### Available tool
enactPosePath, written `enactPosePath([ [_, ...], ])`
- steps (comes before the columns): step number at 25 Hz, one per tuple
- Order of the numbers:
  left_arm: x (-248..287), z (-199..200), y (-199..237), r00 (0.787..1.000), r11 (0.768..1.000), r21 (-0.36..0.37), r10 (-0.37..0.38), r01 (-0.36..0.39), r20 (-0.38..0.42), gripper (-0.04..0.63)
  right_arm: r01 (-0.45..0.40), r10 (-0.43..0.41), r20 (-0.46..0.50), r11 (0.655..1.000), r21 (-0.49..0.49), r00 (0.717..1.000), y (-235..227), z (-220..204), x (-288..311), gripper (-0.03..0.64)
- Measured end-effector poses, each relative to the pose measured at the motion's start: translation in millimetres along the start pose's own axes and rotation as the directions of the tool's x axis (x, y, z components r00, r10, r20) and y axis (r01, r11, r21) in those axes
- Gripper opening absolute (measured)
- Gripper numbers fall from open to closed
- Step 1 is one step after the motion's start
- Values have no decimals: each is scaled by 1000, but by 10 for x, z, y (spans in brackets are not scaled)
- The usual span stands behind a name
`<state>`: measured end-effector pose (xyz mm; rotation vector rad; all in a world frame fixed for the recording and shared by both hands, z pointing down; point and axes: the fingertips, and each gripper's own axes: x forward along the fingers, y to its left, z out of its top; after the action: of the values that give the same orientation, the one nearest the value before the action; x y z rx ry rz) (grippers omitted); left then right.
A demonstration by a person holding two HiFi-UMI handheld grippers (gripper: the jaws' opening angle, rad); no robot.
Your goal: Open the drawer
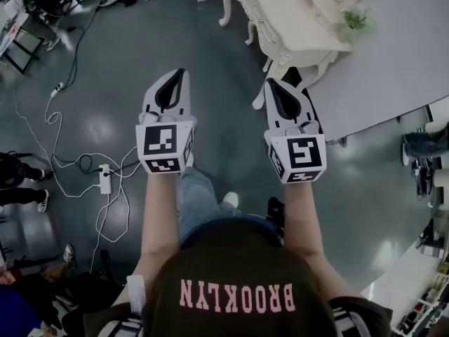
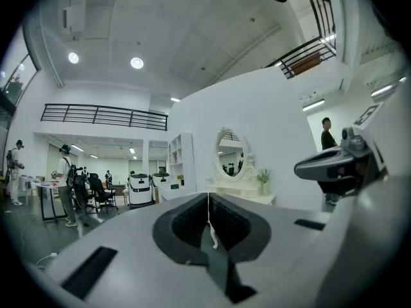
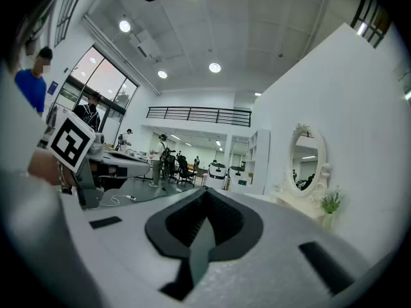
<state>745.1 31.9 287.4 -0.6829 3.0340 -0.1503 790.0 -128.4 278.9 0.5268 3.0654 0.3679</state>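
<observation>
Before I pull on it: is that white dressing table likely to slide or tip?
The dressing table may slide: its thin curved legs stand on a shiny floor. Tipping seems less likely, though the mirror and small plant on top could wobble.

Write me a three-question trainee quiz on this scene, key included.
1. True or false: the white right gripper touches the white carved dressing table.
2. Fill in: the white left gripper's jaws are ____ (apart/together).
3. In the head view the table lies: A, ahead-right of both grippers; B, at lower left; C, behind the person.
Key: 1 false; 2 together; 3 A.
</observation>
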Motion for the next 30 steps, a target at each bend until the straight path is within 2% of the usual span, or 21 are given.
enactPosePath([
  [8, 239, -24, 384, 1000, 1000, -13, -14, 14, 10, 5, 20, -20, -18, 1000, -2, 1000, 98, 16, 386, -3],
  [13, 513, -42, 730, 999, 999, 13, -39, 39, 5, 5, 46, -46, -14, 999, 23, 999, 159, 67, 813, -3],
  [30, 1991, -70, 2043, 991, 991, 11, -136, 136, 16, 5, 99, -99, -11, 995, 28, 995, 206, 220, 2761, -3],
])
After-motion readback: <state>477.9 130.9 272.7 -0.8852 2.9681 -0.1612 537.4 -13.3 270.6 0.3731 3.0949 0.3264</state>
